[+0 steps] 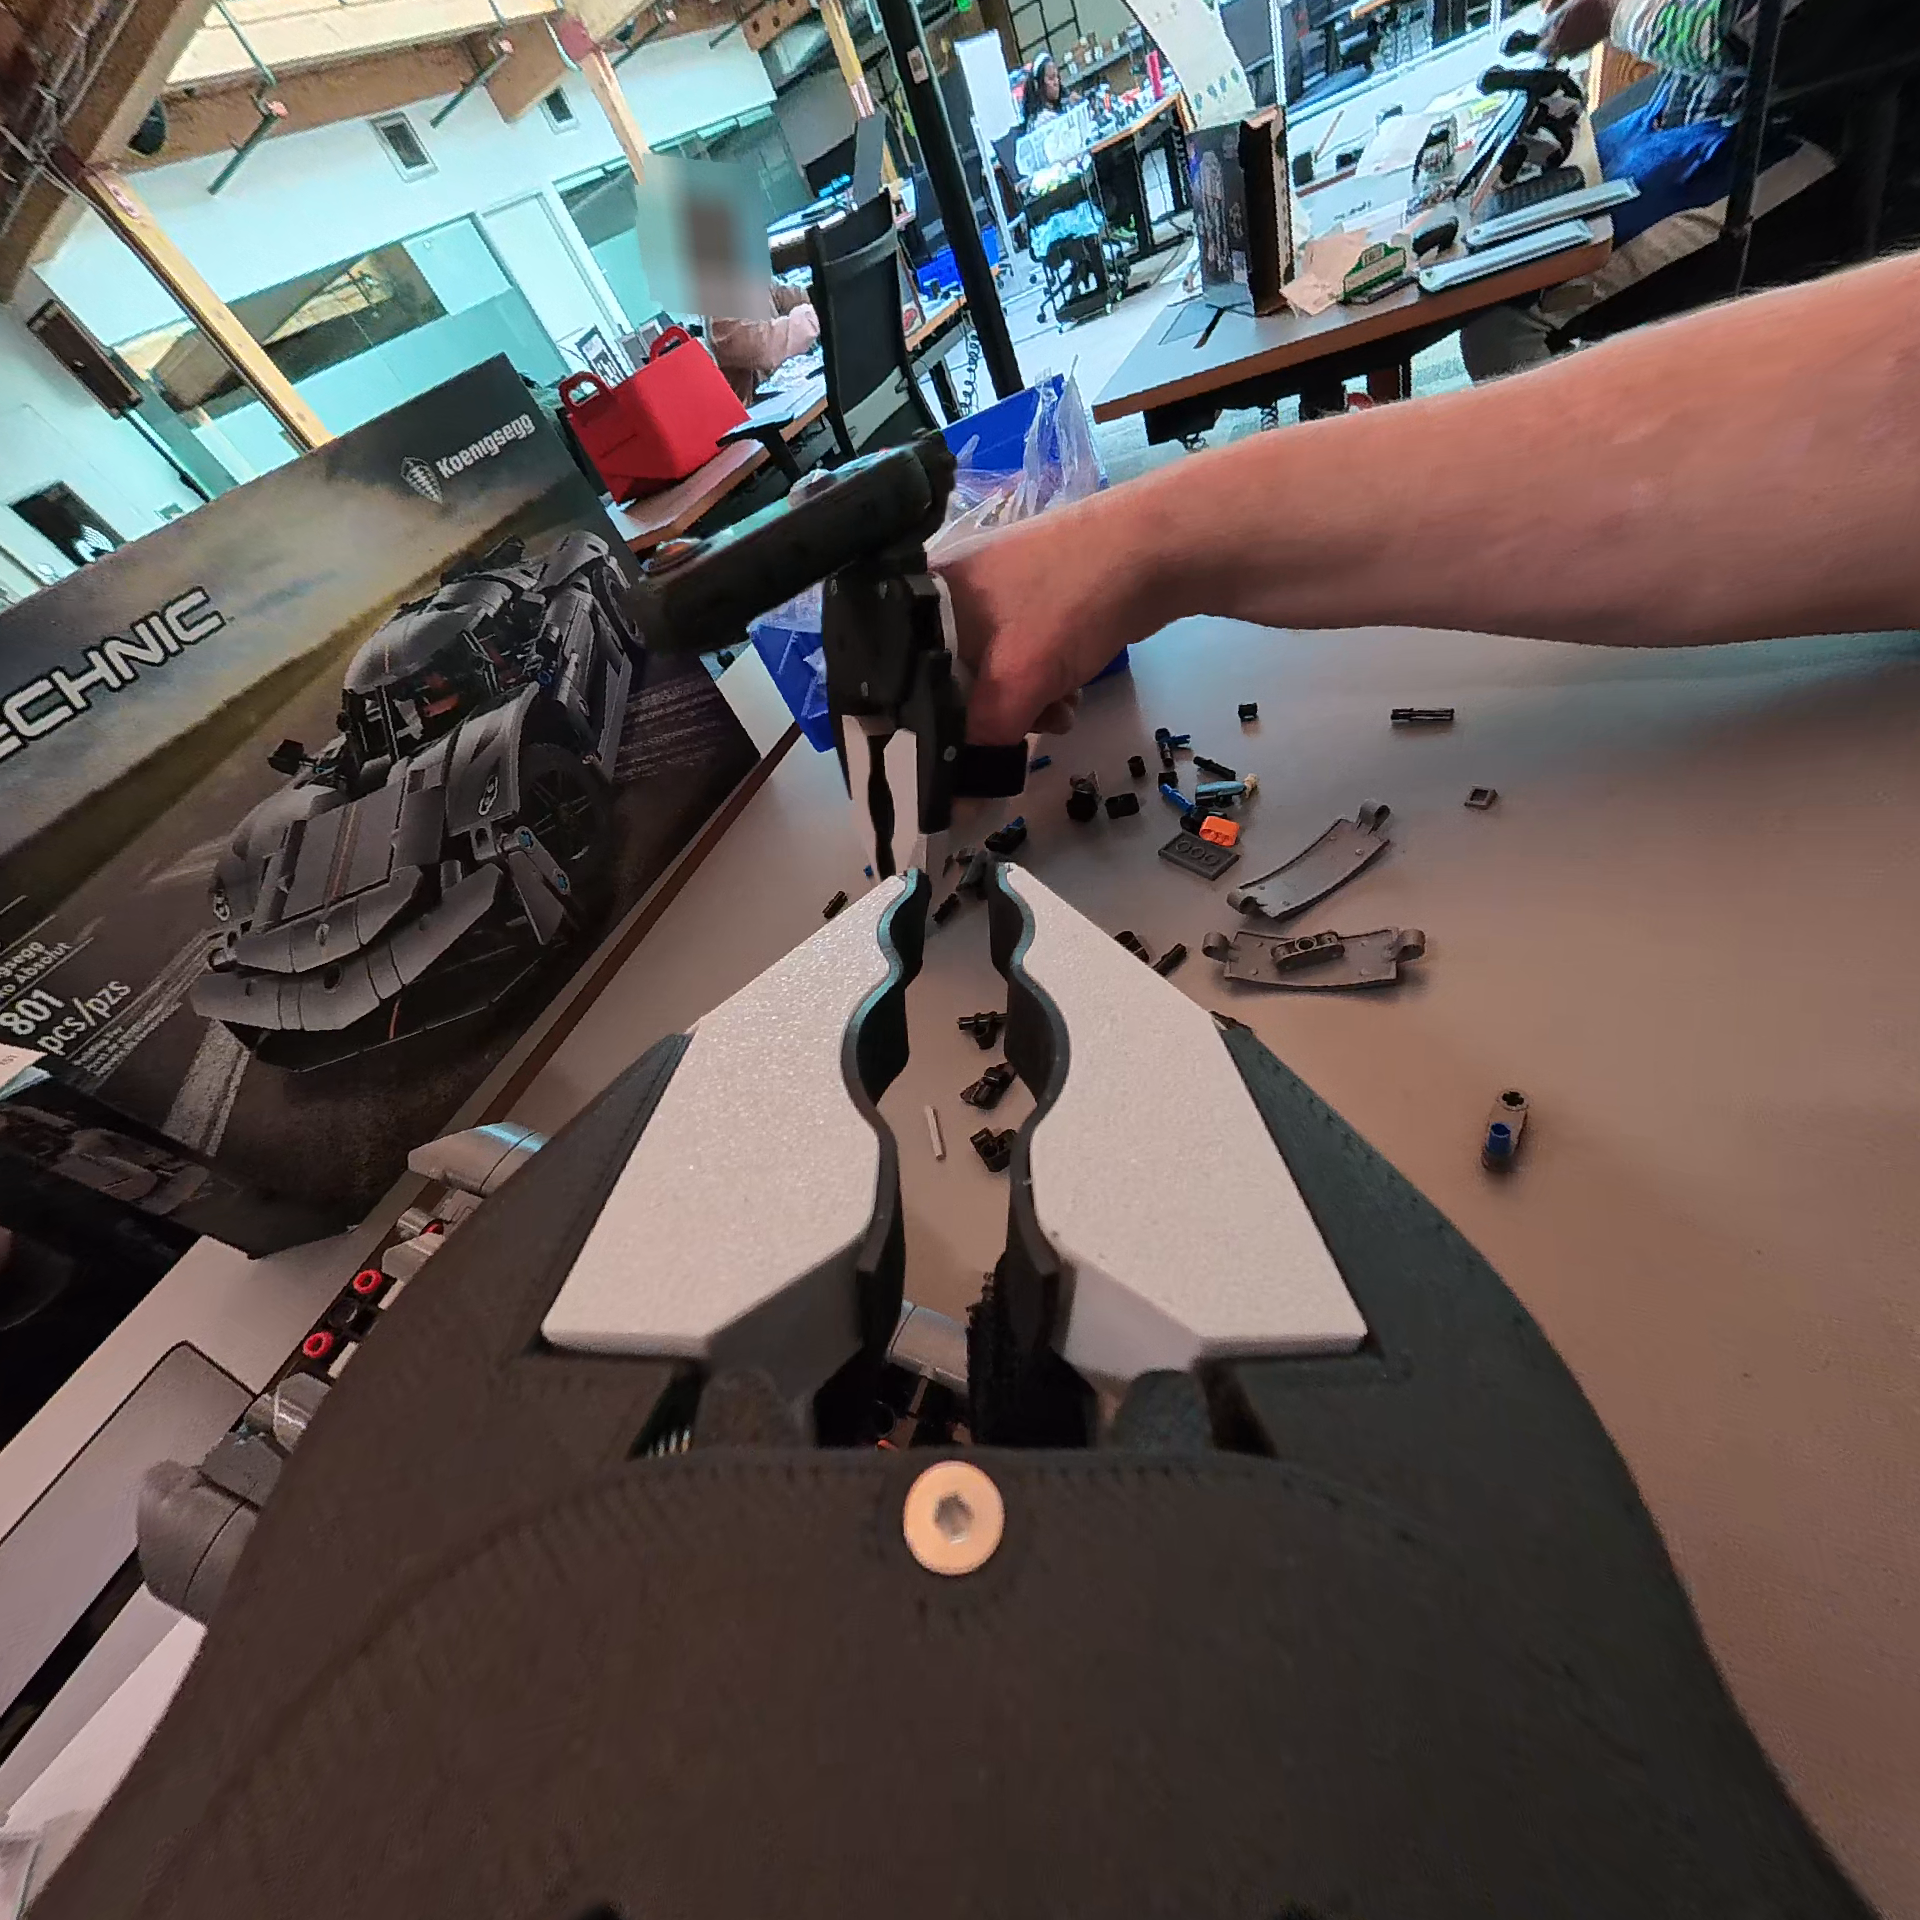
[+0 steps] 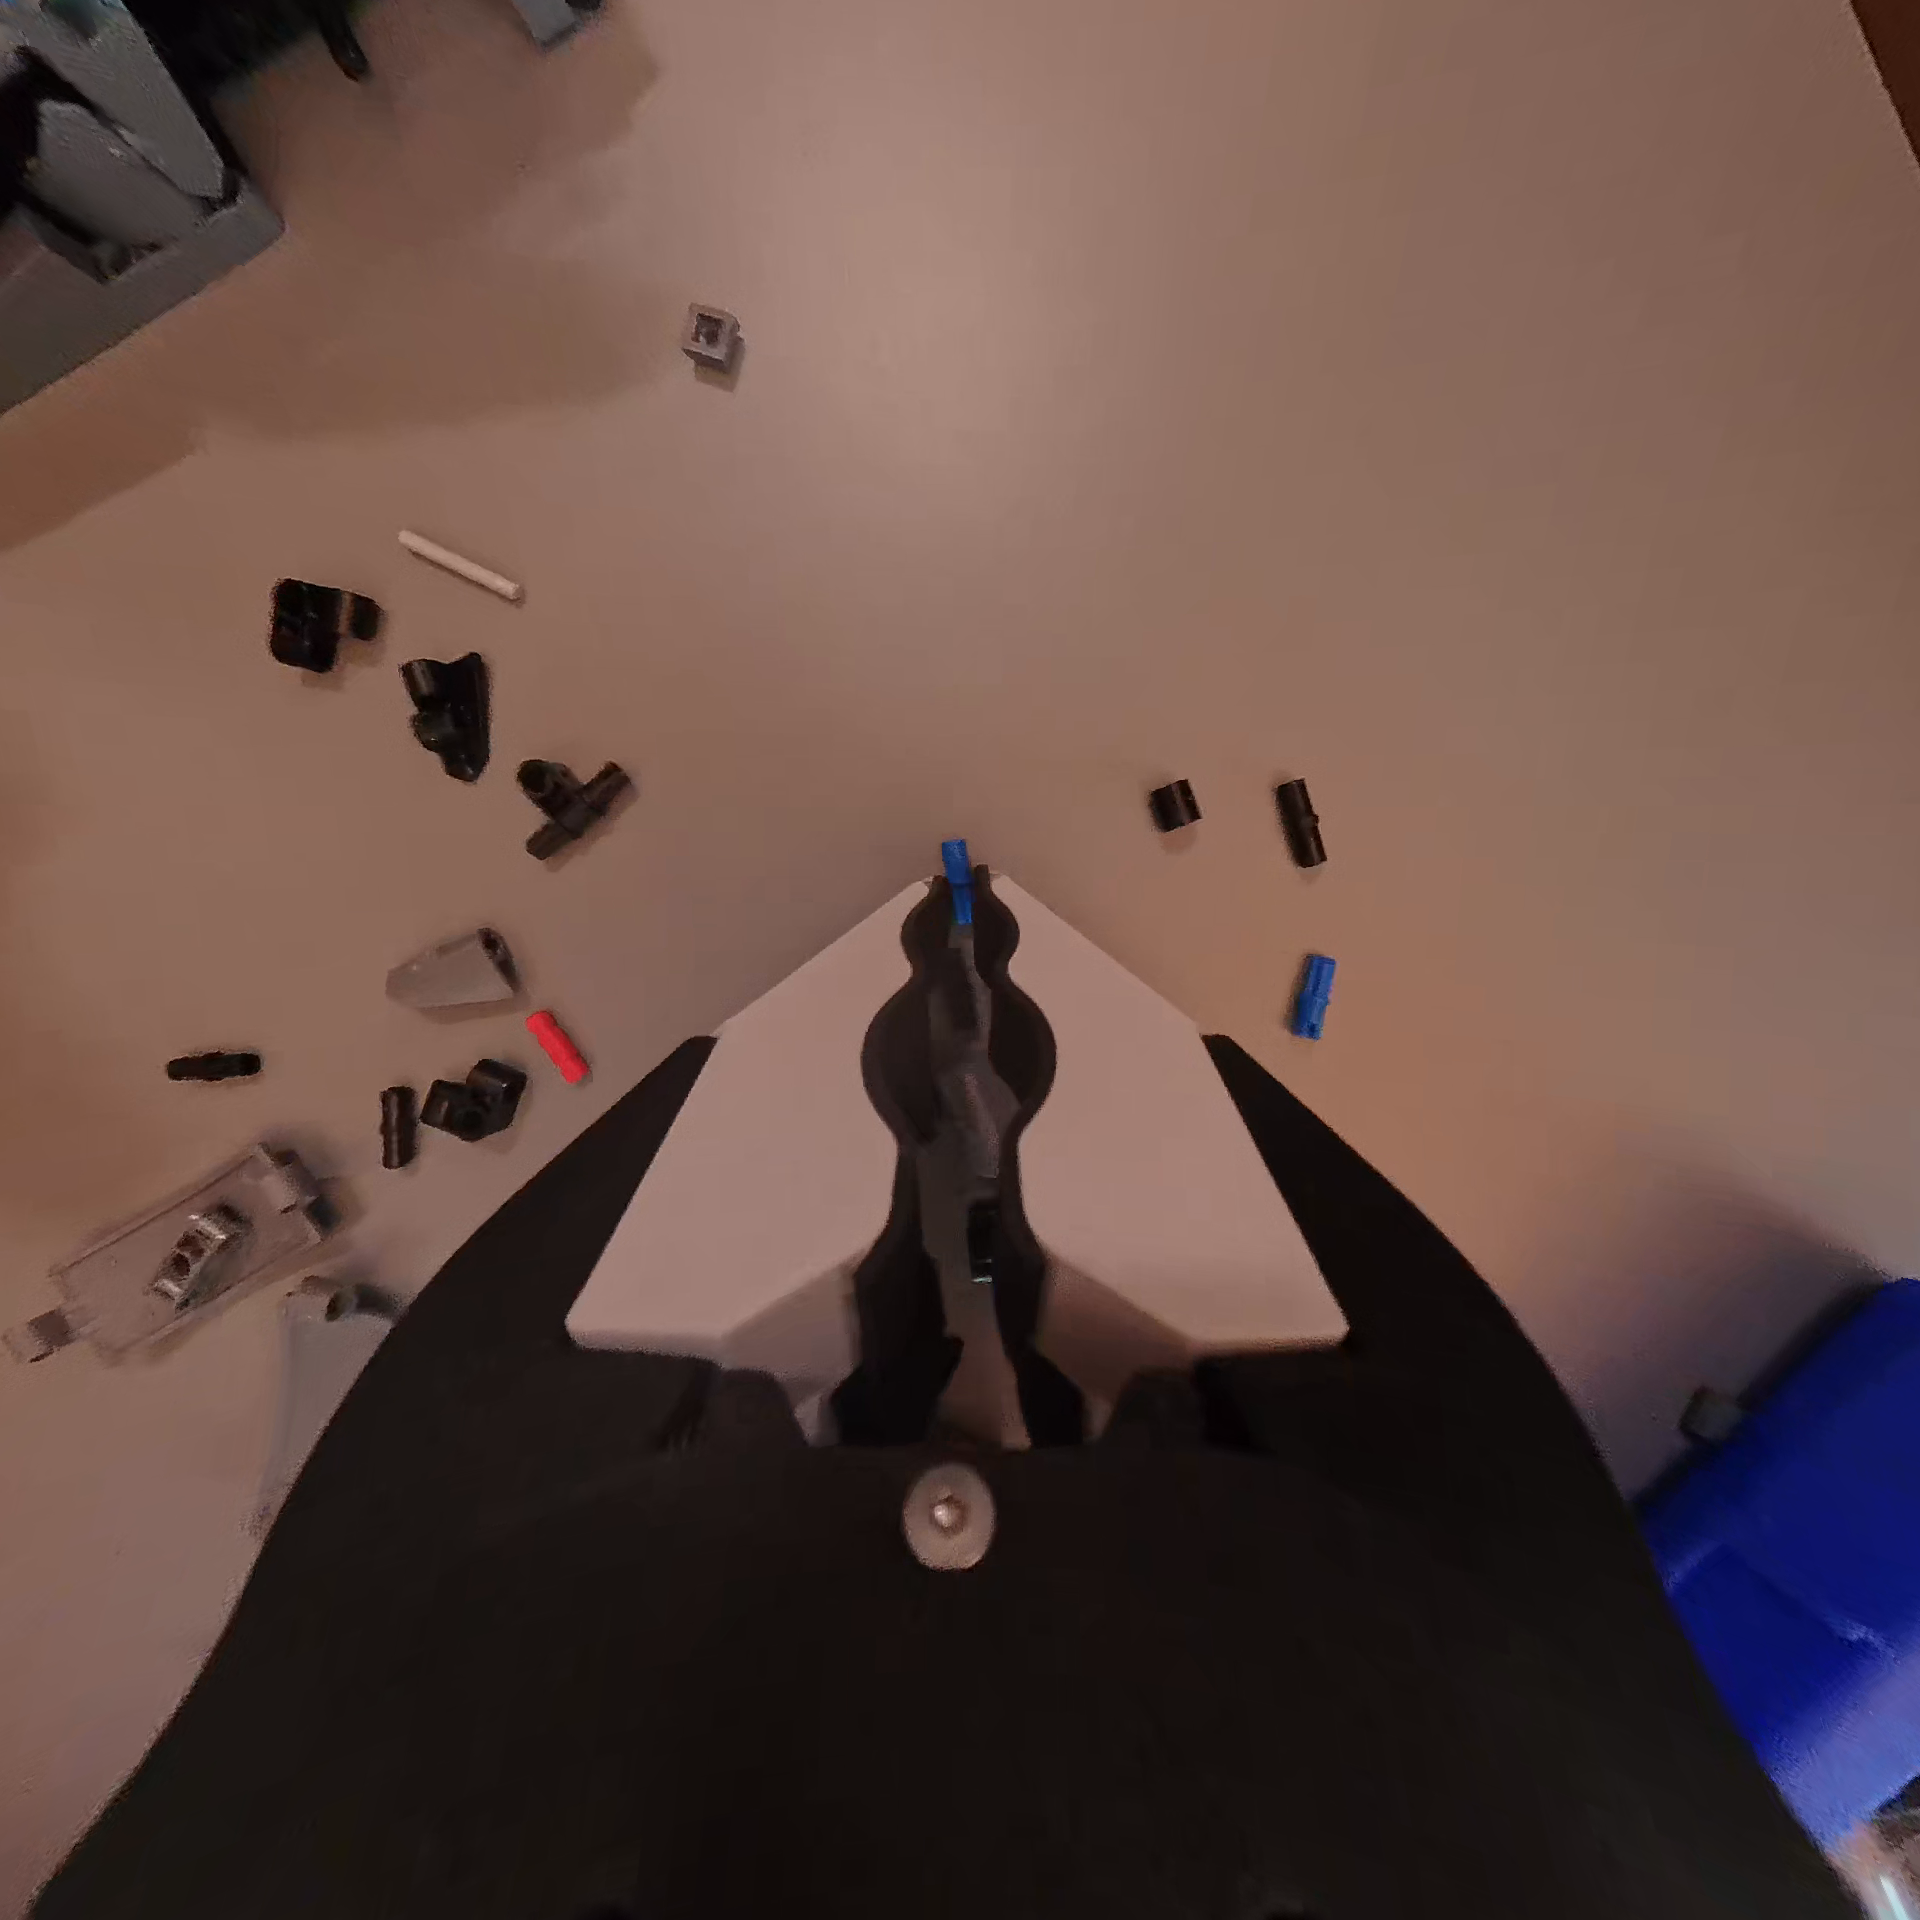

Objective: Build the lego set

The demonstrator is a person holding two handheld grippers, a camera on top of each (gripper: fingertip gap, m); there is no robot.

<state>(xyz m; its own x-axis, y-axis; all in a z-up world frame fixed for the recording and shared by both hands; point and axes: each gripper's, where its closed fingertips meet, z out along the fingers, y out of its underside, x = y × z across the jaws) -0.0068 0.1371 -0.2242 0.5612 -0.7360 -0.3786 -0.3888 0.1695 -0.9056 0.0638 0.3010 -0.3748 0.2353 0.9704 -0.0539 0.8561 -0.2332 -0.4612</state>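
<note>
Right tongs [image 2: 961, 883] pinch small blue plastic peg [image 2: 956, 881] at tips, pointing down over beige worktop [image 2: 1351, 416], likely just picked for insertion. Left tongs [image 1: 951, 883] slightly spread, empty, hovering over loose black connectors [image 1: 987, 1086]; grey curved panels [image 1: 1311, 951] to their right.

A small blue plastic connector pin [image 2: 957, 881] is clamped upright between the tips of the right claw [image 2: 961, 904], one end projecting past them. A second blue pin [image 2: 1312, 995] lies flat on the worktop [image 2: 1247, 416], off to the right. Black pin connectors [image 2: 1299, 823] lie nearby, and further black angled connectors [image 2: 569, 802] are scattered to the left beside a short red pin [image 2: 558, 1046], a thin white axle [image 2: 459, 566] and a grey wedge-shaped piece [image 2: 454, 971]. Two curved grey panels [image 1: 1311, 864] lie flat, close together.
</note>
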